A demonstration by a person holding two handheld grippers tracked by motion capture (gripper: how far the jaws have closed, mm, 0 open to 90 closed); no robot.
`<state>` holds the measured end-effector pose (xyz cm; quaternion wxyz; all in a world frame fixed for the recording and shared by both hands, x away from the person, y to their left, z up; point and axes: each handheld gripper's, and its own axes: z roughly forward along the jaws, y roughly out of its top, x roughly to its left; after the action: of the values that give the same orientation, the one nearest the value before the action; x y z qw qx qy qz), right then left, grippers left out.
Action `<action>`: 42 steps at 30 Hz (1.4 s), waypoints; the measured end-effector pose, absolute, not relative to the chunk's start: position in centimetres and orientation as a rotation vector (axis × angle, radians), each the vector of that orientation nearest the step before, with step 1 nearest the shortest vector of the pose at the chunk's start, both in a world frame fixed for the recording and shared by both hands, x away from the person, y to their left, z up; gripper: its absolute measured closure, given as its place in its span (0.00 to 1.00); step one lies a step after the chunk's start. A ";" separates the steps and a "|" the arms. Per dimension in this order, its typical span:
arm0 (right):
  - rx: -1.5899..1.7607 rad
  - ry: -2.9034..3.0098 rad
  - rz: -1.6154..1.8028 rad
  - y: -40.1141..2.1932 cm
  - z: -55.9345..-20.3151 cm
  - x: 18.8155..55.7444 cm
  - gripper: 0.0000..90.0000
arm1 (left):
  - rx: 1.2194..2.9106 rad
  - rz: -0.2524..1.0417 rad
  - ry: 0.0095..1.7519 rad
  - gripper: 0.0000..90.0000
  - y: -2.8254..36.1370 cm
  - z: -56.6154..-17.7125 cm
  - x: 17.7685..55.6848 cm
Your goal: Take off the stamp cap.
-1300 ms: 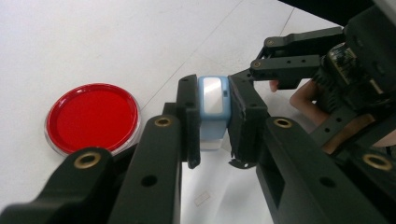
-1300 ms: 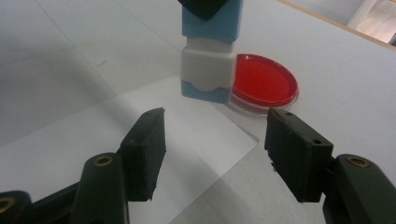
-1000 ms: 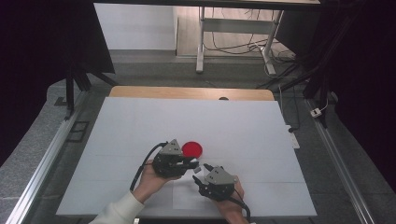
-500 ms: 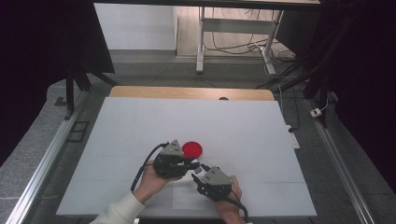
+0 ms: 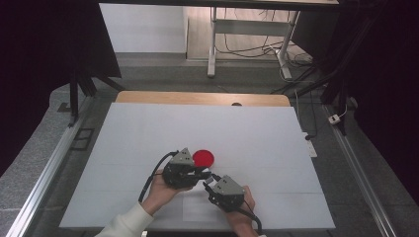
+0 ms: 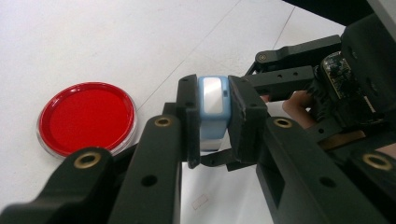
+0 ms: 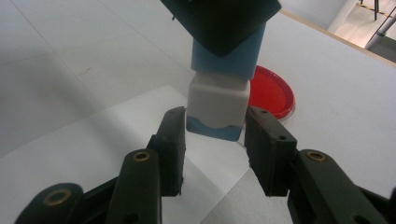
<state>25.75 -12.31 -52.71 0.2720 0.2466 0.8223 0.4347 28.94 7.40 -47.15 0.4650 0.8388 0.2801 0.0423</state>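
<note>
Left gripper view first: the left gripper (image 6: 212, 116) has its jaws clenched on a small blue-and-white block (image 6: 212, 100), gripping the blue upper part and holding it up off the white counter (image 6: 116, 37). Just off to the side, a red dish (image 6: 86, 117) lies flat on the counter, apart from the block.

Over to the right gripper view, and here's the action: the right gripper (image 7: 215, 140) has just been closing its jaws, with the white lower section of the block (image 7: 217, 105) sitting right between them. One jaw looks to be at the block's edge, while a sliver of gap shows at the other, so I'd call that not quite a grip yet.

From the high view, both hands are low on the counter, the left gripper (image 5: 197, 173) and the right gripper (image 5: 210, 183) nose to nose, the red dish (image 5: 203, 158) just beyond them.

My read: the lift and the line-up are done. Left to do is for the right jaws to bite on the white part, then, I'd guess, pull the two halves apart.
</note>
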 end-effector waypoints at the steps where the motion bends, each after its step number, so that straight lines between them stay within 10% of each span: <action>1: 0.664 2.212 1.168 -12.3 -52.7 25.7 0.66 | 2.061 0.104 0.686 0.83 7.4 -47.2 28.9; 42: 0.652 2.229 1.116 -12.1 -52.6 26.1 0.72 | 2.044 0.110 0.719 0.84 7.5 -47.3 29.0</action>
<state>26.08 -12.09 -52.59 0.2788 0.2429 0.8308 0.4159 29.02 7.51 -47.28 0.4671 0.8330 0.2929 0.0448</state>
